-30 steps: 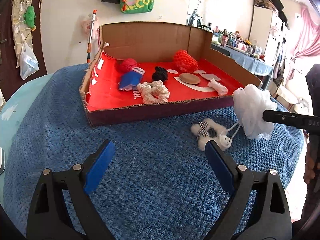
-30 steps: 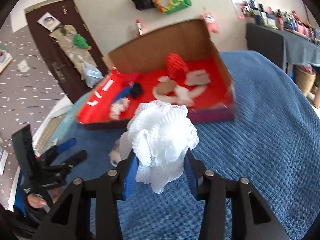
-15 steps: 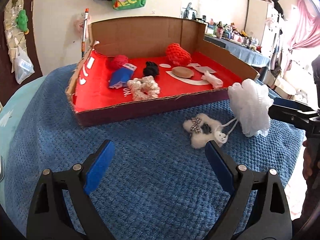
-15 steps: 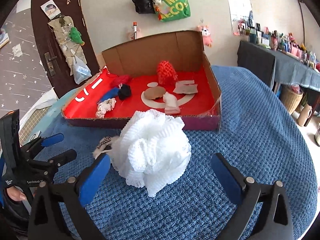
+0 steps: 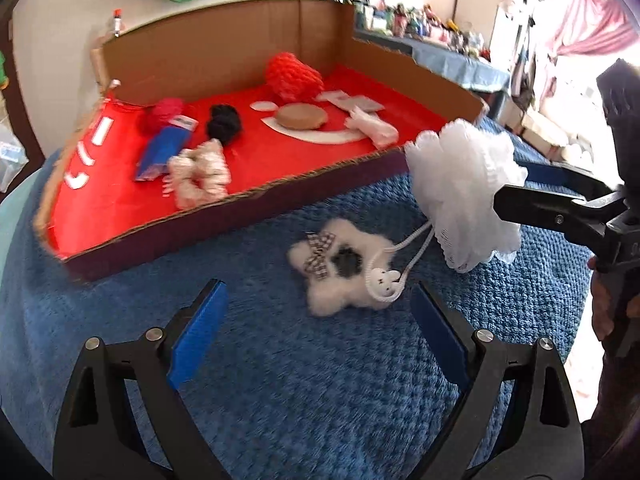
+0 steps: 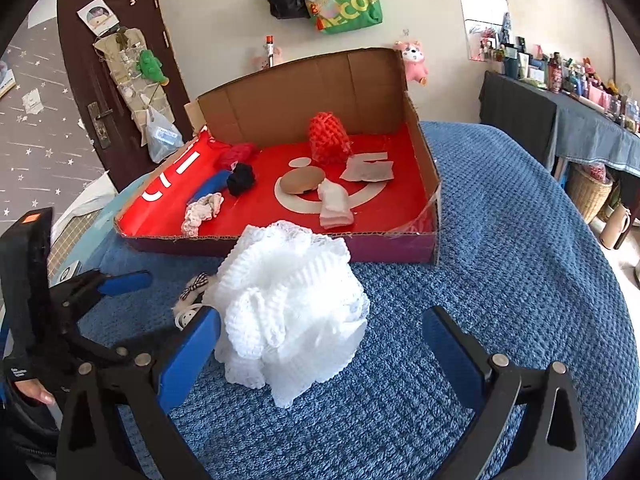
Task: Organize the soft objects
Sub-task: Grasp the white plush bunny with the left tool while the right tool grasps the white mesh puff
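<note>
White mesh bath pouf [image 6: 290, 304] sits on the blue knitted blanket [image 6: 500, 264], just short of the red-lined cardboard tray [image 6: 434, 184]. Right tongs [image 6: 320, 344] spread wide, left pad brushing it, nothing pinched. Left tongs [image 5: 318, 316] also spread, aimed at the fluffy white star plush [image 5: 340, 268], probably next for sorting.

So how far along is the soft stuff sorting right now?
Several soft items already lie in the cardboard box. Nothing is gripped: the right gripper stands open around the white mesh pouf, on the blanket. That pouf and the fluffy star toy remain outside.
</note>
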### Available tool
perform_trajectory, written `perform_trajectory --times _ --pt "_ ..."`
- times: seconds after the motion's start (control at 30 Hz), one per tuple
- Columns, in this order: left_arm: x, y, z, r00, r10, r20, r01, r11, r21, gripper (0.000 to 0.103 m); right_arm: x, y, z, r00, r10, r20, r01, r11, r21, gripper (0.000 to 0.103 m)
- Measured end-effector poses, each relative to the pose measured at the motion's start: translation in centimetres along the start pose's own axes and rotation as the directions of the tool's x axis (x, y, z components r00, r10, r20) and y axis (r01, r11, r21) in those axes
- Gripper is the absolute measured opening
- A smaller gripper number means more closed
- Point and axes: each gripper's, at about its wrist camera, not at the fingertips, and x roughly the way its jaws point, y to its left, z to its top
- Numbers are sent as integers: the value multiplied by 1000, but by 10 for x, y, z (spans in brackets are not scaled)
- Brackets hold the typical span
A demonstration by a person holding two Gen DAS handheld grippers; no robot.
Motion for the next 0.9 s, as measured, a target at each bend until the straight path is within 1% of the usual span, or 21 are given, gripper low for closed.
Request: perform_trajectory --times 0.13,0.2,0.33,0.4,0.43,0.47,0.5,0.53,0.57,0.6,0.63,0.67,0.77,0.9 --pt "14 -2 4 999 -4 -50 4 1000 2 93 8 3 0 1000 -4 -29 2 999 -51 103" --pt "20 -1 6 997 6 -71 -6 1000 3 93 11 7 0 999 -1 -41 -3 996 -85 103" --pt "23 1 10 998 -1 -66 1 1000 5 93 19 15 1 999 3 -54 -10 990 -139 103" --pt "24 3 12 998 -28 -57 28 1000 0 92 24 18 2 999 6 -52 -14 988 -156 103" --pt "24 4 12 997 -53 -53 53 999 -4 86 26 19 3 999 7 -51 -15 987 -162 101" --pt "24 5 13 997 -67 -48 67 998 -6 73 29 20 4 999 19 -48 -27 986 -166 86" --pt "23 6 13 996 -77 -39 76 997 -7 67 31 20 4 998 47 -47 -54 985 -161 72" --pt "22 7 14 996 -85 -36 85 996 -8 59 33 19 4 995 87 -52 -94 984 -150 63" --pt "21 8 14 995 -92 -35 92 996 -8 52 36 18 4 989 128 -67 -136 982 -130 62" --pt "19 10 13 995 -95 -27 94 995 -15 50 38 17 4 986 148 -76 -156 981 -115 61" --pt "17 11 13 994 -105 -26 105 994 -19 47 37 18 4 987 147 -72 -155 981 -117 60" --pt "15 12 12 993 -116 -21 115 993 -19 45 35 19 4 987 149 -61 -155 980 -121 60" --pt "5 12 12 993 -118 4 118 993 -12 45 25 17 5 981 190 -37 -192 977 -89 60" --pt "-11 16 11 992 -115 47 115 993 -3 45 8 13 10 981 195 5 -195 979 -65 60"
